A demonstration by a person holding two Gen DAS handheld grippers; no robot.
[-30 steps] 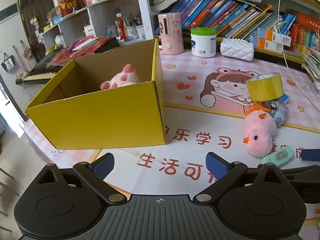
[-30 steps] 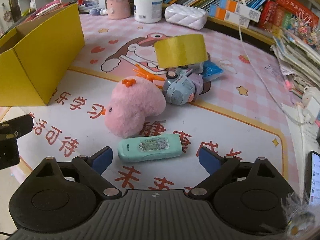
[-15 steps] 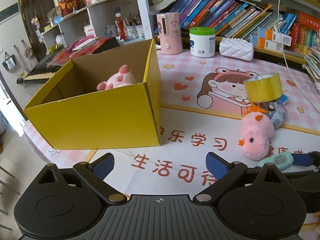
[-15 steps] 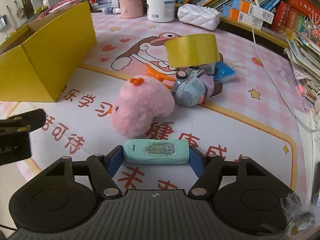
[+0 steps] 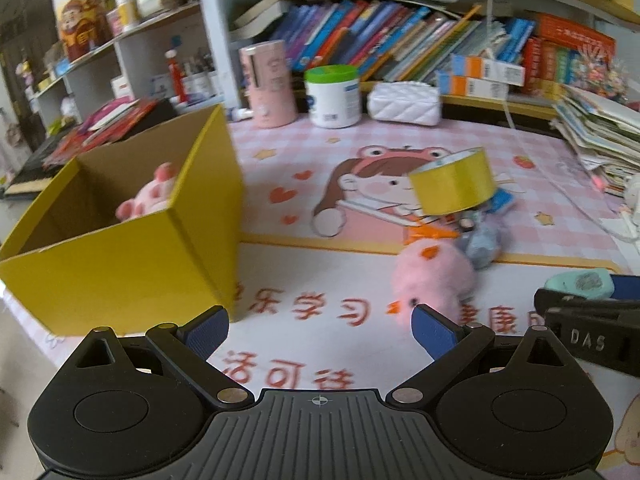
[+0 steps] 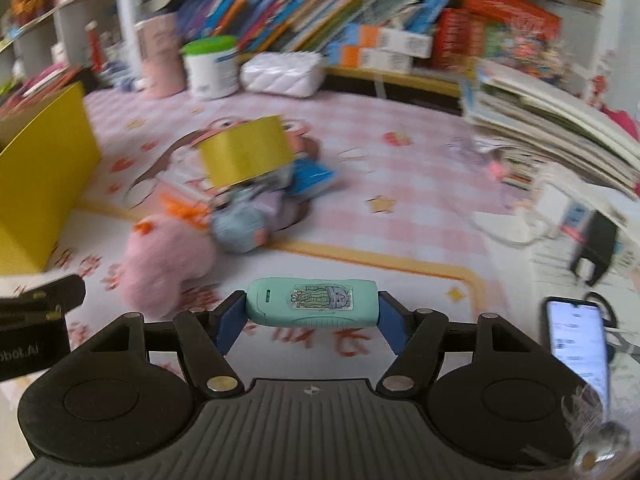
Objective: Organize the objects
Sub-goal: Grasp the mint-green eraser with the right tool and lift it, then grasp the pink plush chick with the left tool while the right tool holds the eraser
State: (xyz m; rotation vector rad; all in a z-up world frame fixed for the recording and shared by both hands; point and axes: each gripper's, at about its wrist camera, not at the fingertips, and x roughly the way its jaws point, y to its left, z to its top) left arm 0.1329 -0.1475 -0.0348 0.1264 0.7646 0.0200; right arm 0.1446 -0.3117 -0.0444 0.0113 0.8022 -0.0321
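Between the blue pads of my right gripper [image 6: 311, 322] sits the small mint-green case [image 6: 311, 307], clamped by its two short ends and lifted just clear of the surface [image 6: 400, 240]. It looks like hard, smooth plastic, light and stiff, so I judge a modest squeeze on the ends is enough; the rounded shell could slip if it tilts. My left gripper [image 5: 318, 330] hangs spread apart and carrying nothing, near the front edge of the surface.

Just beyond the case lies the pink plush chick [image 6: 160, 256], soft and squashy; I would pinch it across the fat body, since fluff alone would pull free. Touching it on the far side is a grey-blue toy [image 6: 244, 224], apparently hard, and behind that a roll of yellow tape [image 6: 246, 156] perched on the pile, rigid and best taken across its wall.

Toward the left edge stands the yellow box [image 5: 120, 276], open on top, with a pink plush toy [image 5: 150, 200] already inside. I take it as the destination for the case.

Along the back edge stand a pink tumbler [image 5: 266, 82], a white jar [image 5: 332, 96] with a green lid and a white quilted pouch [image 5: 404, 102], below the bookshelf [image 5: 400, 44].
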